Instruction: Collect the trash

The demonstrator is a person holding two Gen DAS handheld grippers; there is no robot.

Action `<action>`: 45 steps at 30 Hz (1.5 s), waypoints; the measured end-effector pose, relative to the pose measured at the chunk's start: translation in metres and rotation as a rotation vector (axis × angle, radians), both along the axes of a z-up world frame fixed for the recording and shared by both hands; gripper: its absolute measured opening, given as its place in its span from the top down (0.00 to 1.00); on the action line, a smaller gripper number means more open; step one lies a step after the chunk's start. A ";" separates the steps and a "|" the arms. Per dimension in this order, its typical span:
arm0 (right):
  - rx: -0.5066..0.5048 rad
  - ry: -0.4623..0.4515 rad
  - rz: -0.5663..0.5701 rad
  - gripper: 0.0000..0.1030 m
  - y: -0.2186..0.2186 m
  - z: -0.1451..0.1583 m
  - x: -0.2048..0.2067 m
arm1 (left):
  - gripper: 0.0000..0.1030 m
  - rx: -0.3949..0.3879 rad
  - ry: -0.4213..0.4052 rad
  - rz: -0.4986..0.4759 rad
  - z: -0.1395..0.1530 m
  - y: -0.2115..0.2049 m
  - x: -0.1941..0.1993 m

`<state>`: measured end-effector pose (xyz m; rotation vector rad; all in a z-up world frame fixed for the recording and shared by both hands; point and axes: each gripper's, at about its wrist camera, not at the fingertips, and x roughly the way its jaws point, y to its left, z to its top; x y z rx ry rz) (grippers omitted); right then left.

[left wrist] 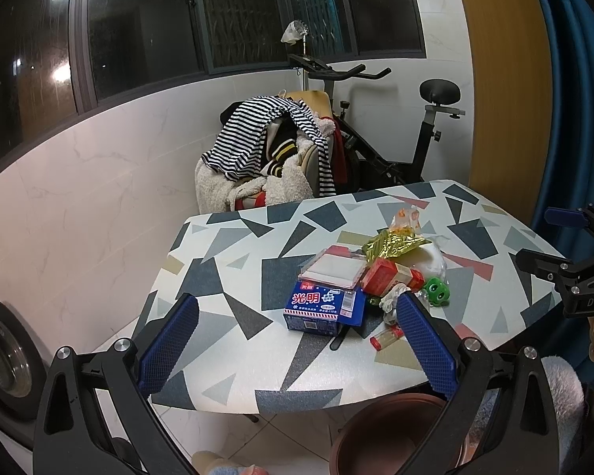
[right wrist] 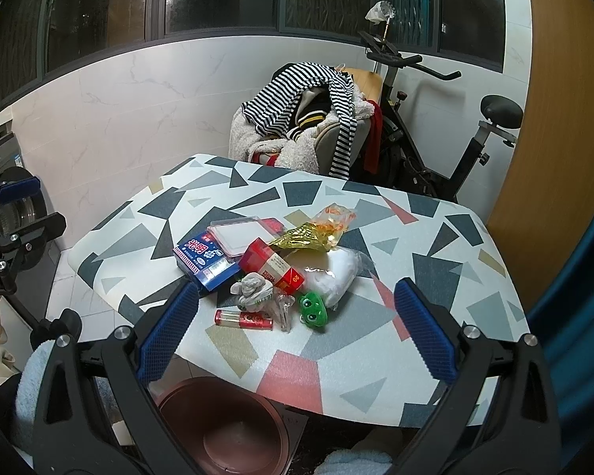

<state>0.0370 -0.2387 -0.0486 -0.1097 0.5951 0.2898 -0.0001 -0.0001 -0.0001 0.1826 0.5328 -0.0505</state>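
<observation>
Left wrist view: the left gripper [left wrist: 297, 332] hangs over the near edge of the patterned table [left wrist: 225, 261], fingers spread wide and holding nothing. The trash lies in one pile near the table's middle: a blue carton [left wrist: 324, 308] nearest, a clear plastic tray [left wrist: 332, 267] behind it, a red box [left wrist: 390, 275], gold foil [left wrist: 392, 244], a green toy [left wrist: 436, 291] and a small red tube [left wrist: 386, 337]. Right wrist view: the right gripper [right wrist: 297, 326] is likewise spread wide and empty, near the same pile. A brown bin [right wrist: 221, 427] stands on the floor below the near table edge.
</observation>
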 end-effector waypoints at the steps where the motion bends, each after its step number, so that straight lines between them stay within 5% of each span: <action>1: 0.000 0.000 0.000 0.05 0.000 0.000 0.000 | 0.05 0.000 0.000 0.000 0.000 0.000 0.000; 17: 0.000 -0.002 -0.003 0.05 0.000 -0.002 0.000 | 0.05 -0.008 0.003 -0.007 -0.002 -0.001 -0.002; 22: 0.049 -0.007 -0.014 0.05 -0.007 -0.007 -0.001 | 0.05 -0.039 0.043 -0.057 -0.022 -0.007 -0.003; 27: 0.087 -0.033 -0.011 0.05 -0.015 -0.026 -0.005 | 0.05 0.066 0.028 -0.025 -0.035 -0.012 -0.002; 33: 0.145 0.008 0.027 0.05 -0.008 -0.042 0.007 | 0.05 0.093 -0.024 -0.034 -0.044 -0.003 0.002; 40: 0.088 0.145 0.019 0.05 0.020 -0.086 0.039 | 0.05 -0.025 0.065 -0.008 -0.071 0.026 0.026; 45: 0.078 0.148 0.069 0.05 0.048 -0.112 0.061 | 0.05 -0.040 0.095 0.036 -0.093 0.038 0.041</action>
